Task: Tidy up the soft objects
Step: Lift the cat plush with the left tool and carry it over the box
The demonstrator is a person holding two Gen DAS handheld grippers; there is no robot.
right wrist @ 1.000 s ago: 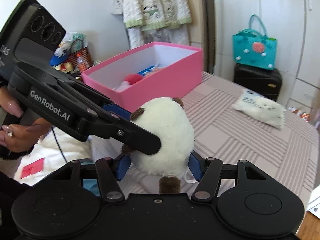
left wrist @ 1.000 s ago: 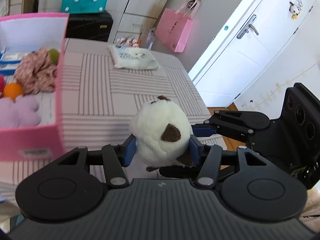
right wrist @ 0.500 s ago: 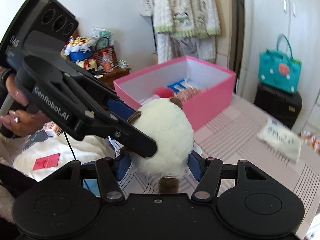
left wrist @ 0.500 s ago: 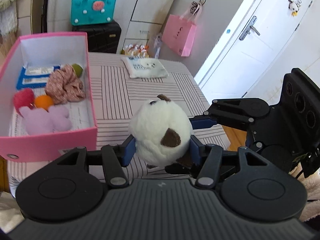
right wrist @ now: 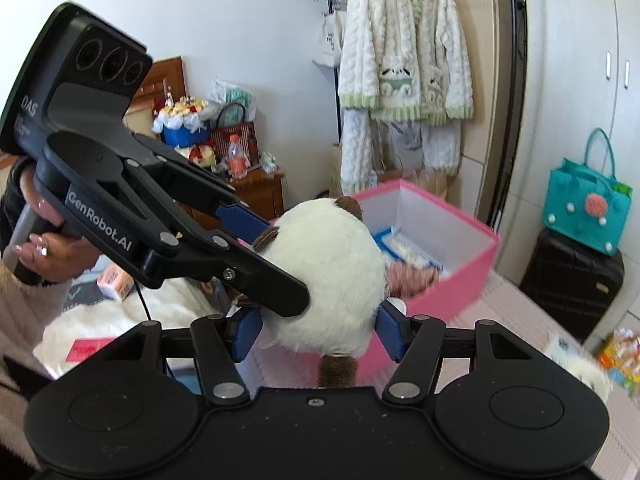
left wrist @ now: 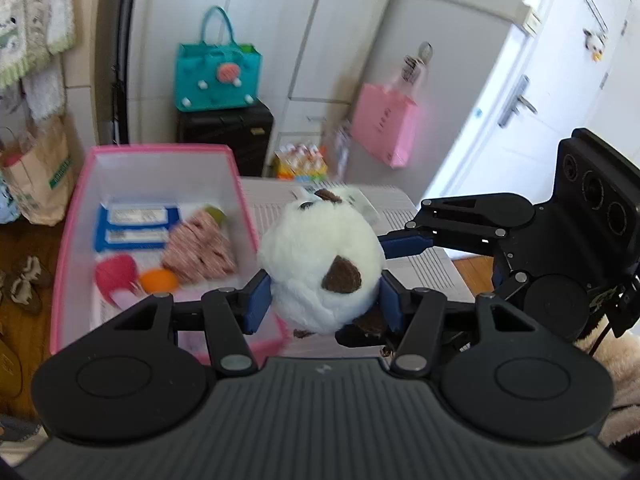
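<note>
Plush [left wrist: 320, 268] btwn both grippers' fingers [left wrist: 256, 304], clamped

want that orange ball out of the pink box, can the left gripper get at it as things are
Probably not: the left gripper is shut on the white plush toy, as is the right gripper. The orange ball lies uncovered in the pink box.

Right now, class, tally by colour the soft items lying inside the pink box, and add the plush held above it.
Inside the pink box, left wrist view:
Red: 1
Orange: 1
Pink patterned fabric: 1
Green: 1
Held by both grippers:
White plush: 1
Total: 5
</note>
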